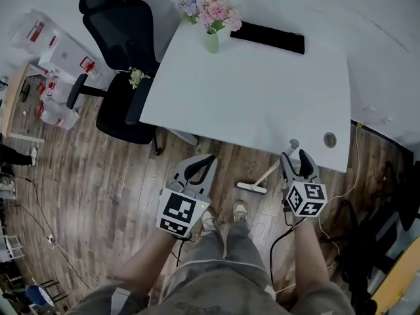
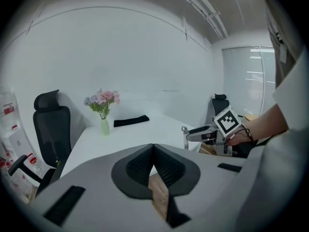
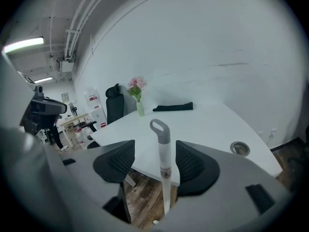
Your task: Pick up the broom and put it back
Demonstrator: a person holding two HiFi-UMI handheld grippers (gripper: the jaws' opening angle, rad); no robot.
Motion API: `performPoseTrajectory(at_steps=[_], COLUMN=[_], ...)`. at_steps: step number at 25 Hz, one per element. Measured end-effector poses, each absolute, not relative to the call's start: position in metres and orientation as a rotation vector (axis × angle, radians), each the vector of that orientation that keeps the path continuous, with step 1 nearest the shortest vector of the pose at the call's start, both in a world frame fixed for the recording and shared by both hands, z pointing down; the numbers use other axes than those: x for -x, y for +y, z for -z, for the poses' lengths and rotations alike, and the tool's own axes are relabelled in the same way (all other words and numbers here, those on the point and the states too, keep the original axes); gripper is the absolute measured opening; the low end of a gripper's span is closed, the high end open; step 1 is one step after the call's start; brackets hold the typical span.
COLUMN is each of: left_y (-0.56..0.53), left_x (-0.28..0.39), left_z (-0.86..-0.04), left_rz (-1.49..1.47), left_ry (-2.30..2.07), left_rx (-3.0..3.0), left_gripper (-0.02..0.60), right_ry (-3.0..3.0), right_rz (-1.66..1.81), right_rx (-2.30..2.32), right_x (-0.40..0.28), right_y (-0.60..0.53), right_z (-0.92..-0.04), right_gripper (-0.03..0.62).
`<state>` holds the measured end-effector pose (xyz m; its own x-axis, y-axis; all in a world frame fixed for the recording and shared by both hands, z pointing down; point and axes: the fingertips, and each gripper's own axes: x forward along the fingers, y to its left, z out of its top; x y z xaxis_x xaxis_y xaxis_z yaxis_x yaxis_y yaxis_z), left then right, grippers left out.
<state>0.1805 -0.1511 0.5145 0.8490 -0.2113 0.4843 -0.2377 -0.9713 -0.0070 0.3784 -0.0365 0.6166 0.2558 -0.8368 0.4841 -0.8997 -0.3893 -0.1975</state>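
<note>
The broom (image 1: 270,170) leans against the white table's front edge (image 1: 249,143), its flat head (image 1: 252,188) on the wood floor and its grey loop top (image 1: 293,144) by the edge. My right gripper (image 1: 293,155) is open, its jaws on either side of the upper handle without pressing it. In the right gripper view the white handle (image 3: 164,161) rises between the wide-apart pads (image 3: 119,162). My left gripper (image 1: 207,162) hovers over the floor left of the broom, shut and empty; its pads (image 2: 145,163) meet in the left gripper view.
A black office chair (image 1: 121,58) stands at the table's left corner. On the table are a vase of flowers (image 1: 211,18), a black cloth (image 1: 268,37) and a cable hole (image 1: 330,139). Cables (image 1: 341,195) lie on the floor at right, plastic boxes (image 1: 59,64) at left.
</note>
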Motion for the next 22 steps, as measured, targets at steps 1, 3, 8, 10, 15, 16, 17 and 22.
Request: performPoseTrajectory(at_steps=[1, 3, 8, 10, 15, 16, 17, 22], left_y=[-0.151, -0.152, -0.155, -0.157, -0.161, -0.161, -0.159, -0.156], left_x=[-0.180, -0.178, -0.167, -0.163, -0.153, -0.152, -0.150, -0.140], left_z=[-0.520, -0.529, -0.543, -0.547, -0.549, -0.549, -0.548, -0.538], left_rz=[-0.780, -0.799, -0.830, -0.837, -0.833, -0.830, -0.828, -0.802], left_ry=[-0.363, -0.373, -0.412, -0.435, -0.485, -0.494, -0.500, -0.534], left_rx=[-2.960, -2.941, -2.898, -2.888, -2.866, -2.862, -2.858, -2.862], left_gripper=[0.017, 0.017, 0.017, 0.017, 0.017, 0.017, 0.017, 0.017], right_ry=[-1.652, -1.635, -1.627, -1.625, -1.635, -1.642, -1.651, -1.750], right_rz=[-0.819, -0.844, -0.872, -0.878, -0.833, -0.822, -0.813, -0.750], right_rx=[-2.390, -2.382, -2.364, -2.354, -2.302, -2.283, -2.261, -2.108], right_x=[-0.381, -0.385, -0.389, -0.389, -0.386, -0.383, -0.379, -0.347], right_y=[-0.037, -0.039, -0.044, -0.046, -0.049, -0.048, -0.047, -0.036], right_z=[-0.626, -0.642, -0.662, -0.667, -0.667, -0.666, -0.665, -0.650], right_gripper=[0.268, 0.268, 0.220, 0.197, 0.120, 0.118, 0.117, 0.114])
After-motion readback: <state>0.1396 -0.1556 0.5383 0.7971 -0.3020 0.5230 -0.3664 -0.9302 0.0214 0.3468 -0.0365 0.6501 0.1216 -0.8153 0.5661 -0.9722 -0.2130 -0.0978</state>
